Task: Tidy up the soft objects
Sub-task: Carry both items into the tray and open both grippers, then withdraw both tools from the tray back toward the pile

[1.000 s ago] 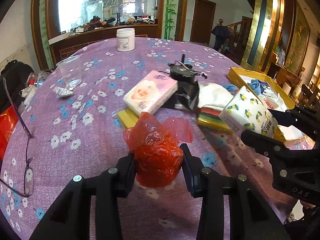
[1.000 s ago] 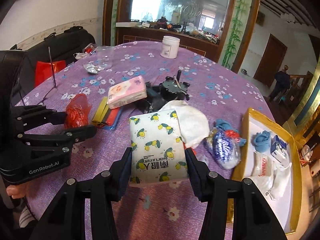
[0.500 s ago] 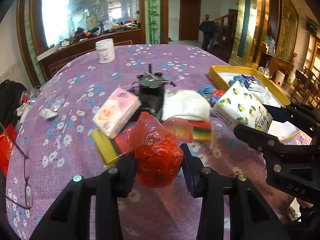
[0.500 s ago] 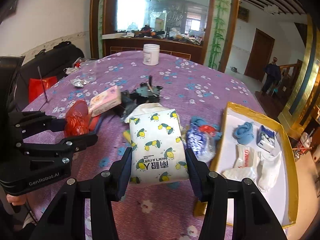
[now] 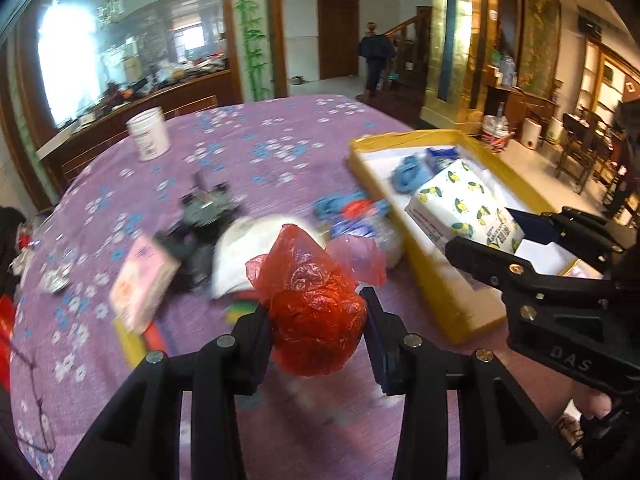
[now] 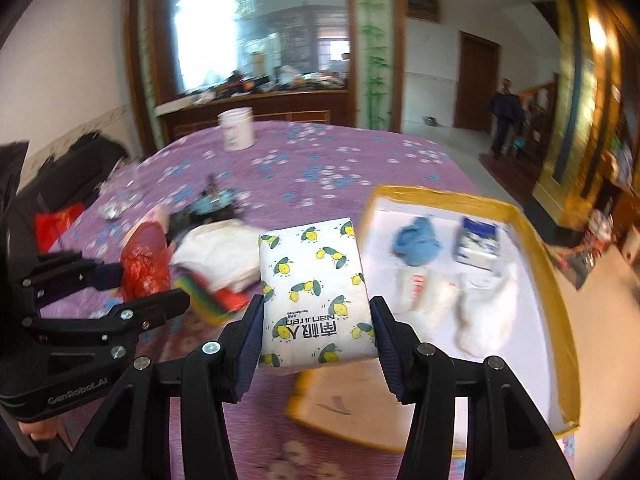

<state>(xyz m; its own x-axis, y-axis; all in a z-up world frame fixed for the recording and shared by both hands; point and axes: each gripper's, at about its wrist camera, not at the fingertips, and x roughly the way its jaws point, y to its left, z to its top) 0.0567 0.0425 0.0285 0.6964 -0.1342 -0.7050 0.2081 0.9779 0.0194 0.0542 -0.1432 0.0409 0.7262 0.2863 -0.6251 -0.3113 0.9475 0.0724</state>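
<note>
My left gripper (image 5: pixel 316 320) is shut on a crumpled red plastic bag (image 5: pixel 316 316) and holds it above the purple flowered tablecloth (image 5: pixel 240 152). My right gripper (image 6: pixel 316 328) is shut on a white tissue pack with lemon print (image 6: pixel 314 292), held at the near left edge of the yellow tray (image 6: pixel 560 320). The pack and right gripper also show in the left wrist view (image 5: pixel 464 204), over the tray (image 5: pixel 452 304). The tray holds a blue cloth (image 6: pixel 416 240), a blue-white packet (image 6: pixel 478 244) and white socks (image 6: pixel 484 312).
On the table lie a pink tissue pack (image 5: pixel 140 284), a white cloth (image 5: pixel 248 248), coloured sponges (image 6: pixel 208 296), a black gadget (image 5: pixel 204 208), a blue-white bag (image 5: pixel 352 216), a white jar (image 5: pixel 148 134) and glasses (image 5: pixel 36 400). A person (image 6: pixel 506 112) walks in the background.
Both grippers have swung right with their loads. The lemon tissue pack now hangs at the tray's edge instead of over the tablecloth. The red bag has followed toward the tray.
</note>
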